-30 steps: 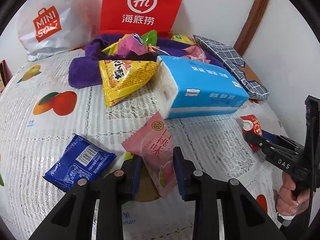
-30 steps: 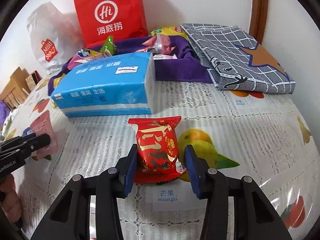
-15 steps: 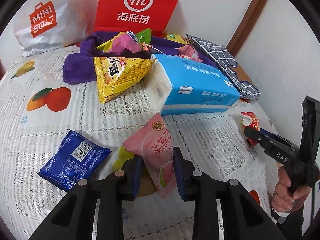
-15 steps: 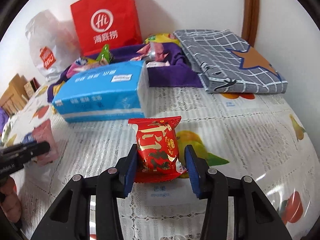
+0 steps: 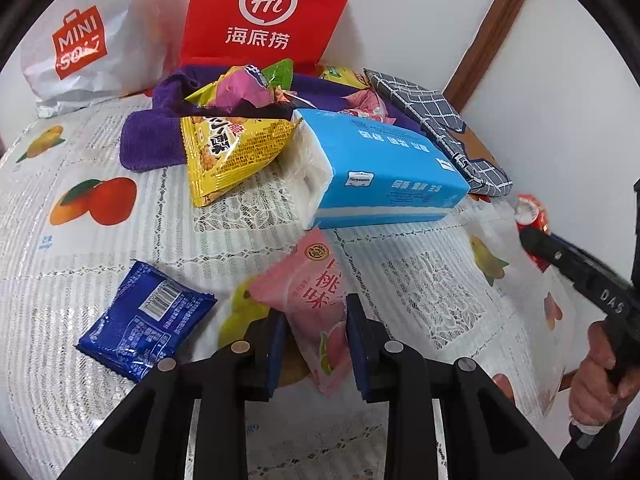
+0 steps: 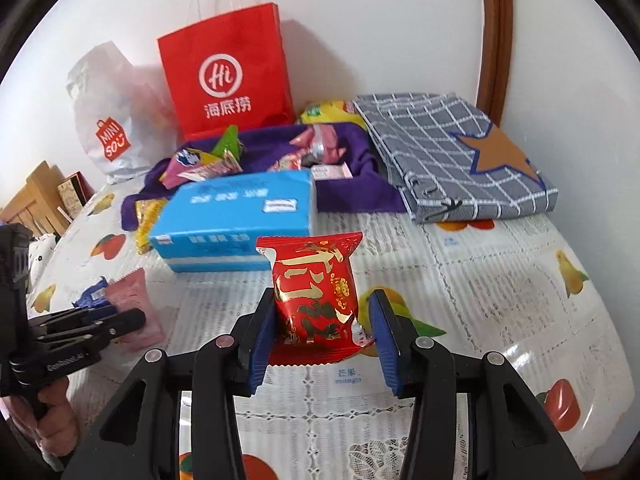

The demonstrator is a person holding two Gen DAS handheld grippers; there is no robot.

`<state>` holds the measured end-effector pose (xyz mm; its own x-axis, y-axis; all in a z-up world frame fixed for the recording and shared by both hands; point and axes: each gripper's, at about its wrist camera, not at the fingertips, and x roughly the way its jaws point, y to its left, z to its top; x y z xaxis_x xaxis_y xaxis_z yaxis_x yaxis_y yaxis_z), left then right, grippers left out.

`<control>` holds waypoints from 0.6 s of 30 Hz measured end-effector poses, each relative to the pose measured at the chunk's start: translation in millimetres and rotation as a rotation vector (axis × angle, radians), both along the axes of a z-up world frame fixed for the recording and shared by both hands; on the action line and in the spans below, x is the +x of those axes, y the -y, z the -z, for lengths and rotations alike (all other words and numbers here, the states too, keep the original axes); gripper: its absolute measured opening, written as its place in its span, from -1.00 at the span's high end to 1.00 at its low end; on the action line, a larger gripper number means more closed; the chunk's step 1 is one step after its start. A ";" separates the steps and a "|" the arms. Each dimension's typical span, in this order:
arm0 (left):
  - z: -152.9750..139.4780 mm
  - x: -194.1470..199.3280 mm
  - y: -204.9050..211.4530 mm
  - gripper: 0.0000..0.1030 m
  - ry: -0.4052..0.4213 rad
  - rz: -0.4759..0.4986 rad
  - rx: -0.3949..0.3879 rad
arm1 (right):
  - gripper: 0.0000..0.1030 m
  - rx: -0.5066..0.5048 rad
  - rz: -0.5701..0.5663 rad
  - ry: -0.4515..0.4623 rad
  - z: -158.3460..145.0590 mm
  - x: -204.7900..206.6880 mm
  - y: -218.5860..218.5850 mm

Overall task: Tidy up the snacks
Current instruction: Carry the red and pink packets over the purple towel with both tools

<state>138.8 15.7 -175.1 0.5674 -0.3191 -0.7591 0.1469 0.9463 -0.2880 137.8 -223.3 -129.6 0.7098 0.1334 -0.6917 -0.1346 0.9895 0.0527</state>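
My left gripper (image 5: 316,336) is shut on a pink peach snack packet (image 5: 316,300) and holds it above the table. My right gripper (image 6: 322,332) is shut on a red snack packet (image 6: 316,292) and holds it lifted. A blue snack packet (image 5: 148,320) lies flat on the tablecloth left of the left gripper. A yellow snack bag (image 5: 228,152) leans by a blue tissue pack (image 5: 380,176). Several more snacks (image 6: 208,164) lie on a purple cloth (image 6: 352,192) at the back. The right gripper shows in the left wrist view (image 5: 532,236), and the left gripper in the right wrist view (image 6: 120,320).
A red paper bag (image 6: 228,80) and a white Miniso bag (image 6: 108,120) stand against the back wall. A folded grey checked cloth (image 6: 452,152) lies at the back right. A fruit-print lace tablecloth (image 6: 500,288) covers the table. Wooden items (image 6: 36,200) sit far left.
Both grippers have risen with their packets, so the table looks further below. The red packet now stands higher against the tissue pack. Both grips are unchanged.
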 end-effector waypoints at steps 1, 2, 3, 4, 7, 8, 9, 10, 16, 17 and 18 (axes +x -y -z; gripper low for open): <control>-1.3 -1.2 -0.8 0.48 -0.006 0.000 -0.005 | 0.11 -0.001 -0.003 0.007 -2.9 -1.0 -0.8; -3.0 -1.9 -1.3 0.48 -0.008 0.000 -0.010 | 0.11 -0.003 -0.005 0.015 -5.9 -1.9 -2.1; -5.5 -2.8 -2.1 0.48 -0.009 0.000 -0.011 | 0.11 -0.003 -0.007 0.024 -9.7 -2.8 -2.8; -10.2 -4.1 -3.0 0.48 -0.006 -0.001 -0.006 | 0.11 -0.003 -0.009 0.031 -12.9 -3.4 -3.6; -26.1 -7.0 -5.0 0.48 0.018 0.000 0.002 | 0.11 -0.007 -0.004 0.048 -21.5 -2.6 -5.5; -32.3 -7.3 -5.6 0.48 0.023 0.002 0.006 | 0.11 -0.008 0.003 0.055 -25.1 -1.6 -5.9; -38.1 -7.1 -5.7 0.48 0.027 0.003 0.009 | 0.11 -0.008 0.006 0.062 -28.1 -0.8 -5.7; -45.6 -7.3 -6.8 0.48 0.033 0.001 0.003 | 0.11 -0.008 0.005 0.068 -31.4 0.3 -5.9; -85.4 1.9 -2.3 0.48 0.074 0.014 0.041 | 0.11 -0.015 -0.005 0.093 -58.1 19.9 -15.6; -91.5 4.8 -1.0 0.48 0.086 0.009 0.053 | 0.11 -0.017 -0.006 0.095 -62.0 23.4 -17.6; -97.0 8.2 -1.0 0.48 0.094 -0.002 0.069 | 0.11 -0.017 -0.007 0.099 -66.4 26.9 -19.2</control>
